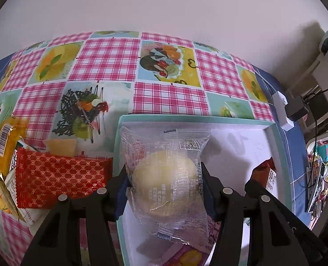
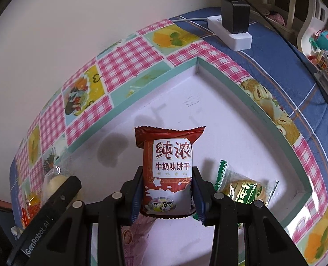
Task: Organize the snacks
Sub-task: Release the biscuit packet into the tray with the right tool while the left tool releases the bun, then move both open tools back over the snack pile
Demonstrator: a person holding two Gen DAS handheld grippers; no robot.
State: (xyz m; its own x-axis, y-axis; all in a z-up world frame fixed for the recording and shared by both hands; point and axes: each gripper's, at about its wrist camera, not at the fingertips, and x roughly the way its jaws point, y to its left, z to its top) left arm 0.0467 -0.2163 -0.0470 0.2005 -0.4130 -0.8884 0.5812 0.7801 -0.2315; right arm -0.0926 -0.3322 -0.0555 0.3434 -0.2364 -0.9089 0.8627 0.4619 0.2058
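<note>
Tongs both grip packets, left tongs [image 1: 165, 188] a clear bun packet [image 1: 164, 177], right tongs [image 2: 167, 196] a red biscuit packet [image 2: 168, 173], over the teal-rimmed box [image 2: 263, 108]'s open white floor.

pink gingham tablecloth [image 1: 108, 59], teal-rimmed white box [image 2: 219, 73], red-and-white biscuit packet [image 2: 168, 173].

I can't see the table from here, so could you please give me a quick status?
Left gripper shut on clear-wrapped cake, right gripper on red biscuit packet. Both over white box. Green packet already inside; drop space free.
</note>
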